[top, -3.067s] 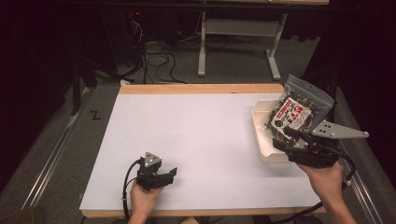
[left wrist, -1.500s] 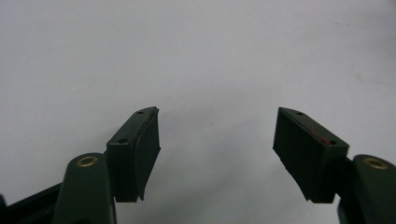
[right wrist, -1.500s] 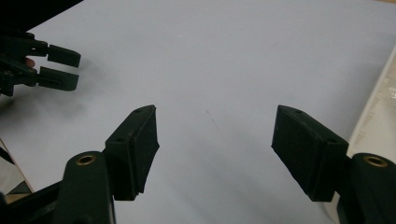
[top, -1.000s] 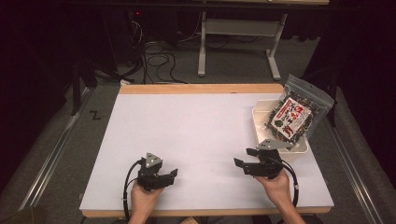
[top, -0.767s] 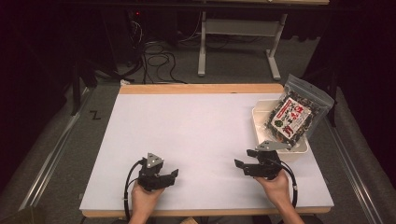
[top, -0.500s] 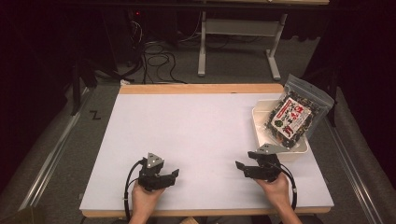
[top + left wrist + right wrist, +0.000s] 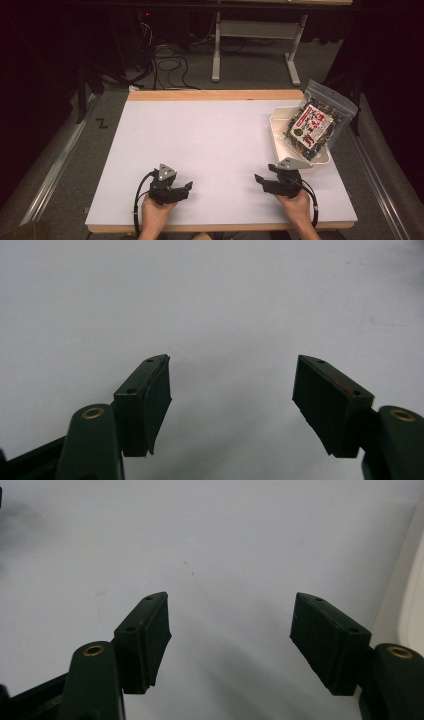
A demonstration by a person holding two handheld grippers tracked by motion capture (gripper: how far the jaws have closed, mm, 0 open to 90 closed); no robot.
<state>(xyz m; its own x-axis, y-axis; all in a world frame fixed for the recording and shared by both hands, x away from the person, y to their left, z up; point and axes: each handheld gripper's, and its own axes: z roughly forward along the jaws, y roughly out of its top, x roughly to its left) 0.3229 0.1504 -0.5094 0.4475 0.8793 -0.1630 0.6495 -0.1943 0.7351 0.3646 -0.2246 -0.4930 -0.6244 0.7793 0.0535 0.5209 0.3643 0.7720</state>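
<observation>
White table [image 7: 210, 145], snack bag [image 7: 314, 126] in tray [image 7: 278, 134]

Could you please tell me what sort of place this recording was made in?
Probably a lab or recording workshop: a white work table with a wooden edge stands in a dark room, loose cables lie on the grey floor, and a metal stand stands behind.

The snack bag [image 7: 316, 126] hides much of the white tray [image 7: 278, 131] at the tabletop's [image 7: 210, 140] far right edge, and its print is too small to read (red and white label). The tray's rim [image 7: 416, 605] is cut off in the right gripper view.
</observation>
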